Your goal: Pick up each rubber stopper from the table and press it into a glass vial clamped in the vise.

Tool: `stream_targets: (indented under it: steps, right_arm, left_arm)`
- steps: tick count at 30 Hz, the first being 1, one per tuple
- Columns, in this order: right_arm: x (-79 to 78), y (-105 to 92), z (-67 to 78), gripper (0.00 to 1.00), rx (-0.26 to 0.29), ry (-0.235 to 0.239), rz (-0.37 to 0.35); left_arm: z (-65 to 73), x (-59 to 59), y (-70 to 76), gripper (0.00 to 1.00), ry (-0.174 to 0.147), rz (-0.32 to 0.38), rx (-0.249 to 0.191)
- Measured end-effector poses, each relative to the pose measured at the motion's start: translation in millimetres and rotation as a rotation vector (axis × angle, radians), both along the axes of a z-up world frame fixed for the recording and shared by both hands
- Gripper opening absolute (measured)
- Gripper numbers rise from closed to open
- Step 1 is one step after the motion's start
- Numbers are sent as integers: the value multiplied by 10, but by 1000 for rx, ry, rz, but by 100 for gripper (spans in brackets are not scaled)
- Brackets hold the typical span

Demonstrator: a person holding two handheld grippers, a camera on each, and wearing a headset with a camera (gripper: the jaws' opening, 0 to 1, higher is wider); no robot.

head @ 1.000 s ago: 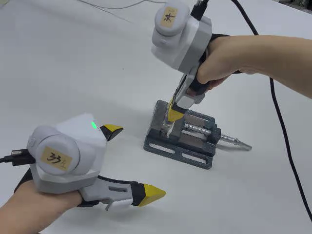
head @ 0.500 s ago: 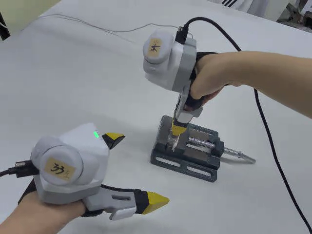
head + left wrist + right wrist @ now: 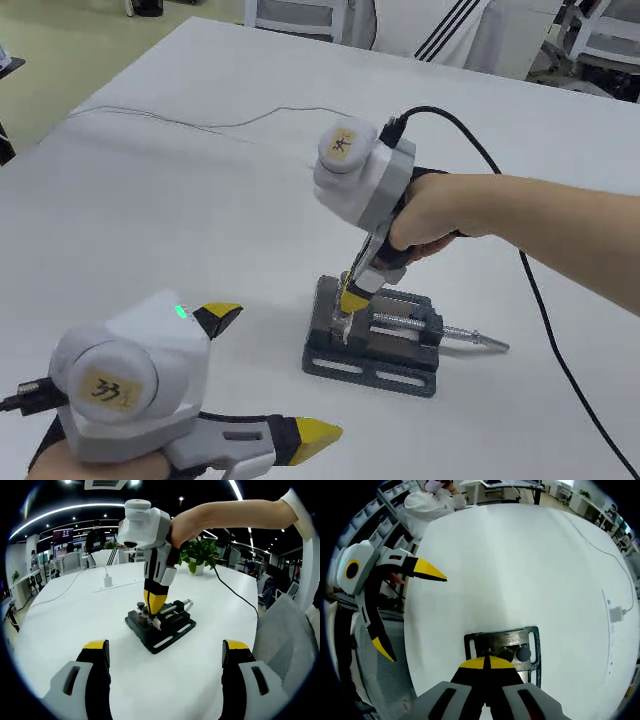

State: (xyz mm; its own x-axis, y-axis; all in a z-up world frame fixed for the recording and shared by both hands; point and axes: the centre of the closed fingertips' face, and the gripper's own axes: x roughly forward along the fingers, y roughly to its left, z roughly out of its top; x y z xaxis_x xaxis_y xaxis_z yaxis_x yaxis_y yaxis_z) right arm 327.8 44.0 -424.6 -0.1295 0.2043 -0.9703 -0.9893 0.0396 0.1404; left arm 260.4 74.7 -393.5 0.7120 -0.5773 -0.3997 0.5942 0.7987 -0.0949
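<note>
Right claw [image 3: 352, 300] points down with jaws pressed together; left claw [image 3: 272, 372] lies level, jaws spread wide

Dark grey vise [image 3: 372, 345] sits flat, its screw handle sticking out one end. Clear glass vial [image 3: 141, 614] clamped upright between the vise jaws, at the end away from the screw handle. A dark round stopper [image 3: 523, 653] is seated in its mouth.

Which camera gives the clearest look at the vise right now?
The head view: almost the whole vise shows from above, base slots and screw handle included. The left gripper view shows it low and side-on under the right gripper. The right gripper view looks straight down, with its own jaws covering the near part.
</note>
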Motion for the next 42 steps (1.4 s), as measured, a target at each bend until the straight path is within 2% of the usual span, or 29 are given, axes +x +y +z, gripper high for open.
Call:
stream_targets:
  steps: [8, 13, 15, 20, 24, 26, 31, 35, 42]
  right_arm:
    - [22, -3, 7, 0, 41, -35, 13]
    - [73, 25, -5, 0, 73, -42, -7]
    - [93, 44, -13, 0, 90, -52, 9]
    - [110, 37, -22, 0, 129, -63, -20]
    - [109, 16, -22, 0, 159, -66, -16]
    - [48, 23, -16, 5, 193, -37, -39]
    - [2, -79, 4, 8, 249, -64, -48]
    - [-77, -159, 34, 20, 335, -79, -77]
    - [-192, -366, 16, 42, 408, -119, -124]
  left_arm:
    - [25, -65, -62, 92, -4, -2, 5]
    - [7, -102, -48, 92, 1, -7, 17]
    - [7, -111, -41, 92, 1, -8, 19]
    - [-3, -117, -26, 92, 3, -7, 24]
    - [-25, -128, -23, 92, 9, -10, 31]
    - [-27, -135, -15, 92, 10, -7, 29]
    - [-49, -152, 13, 92, 17, -5, 32]
    - [-55, -156, 27, 92, 18, -4, 33]
    - [-66, -160, 44, 92, 21, -8, 40]
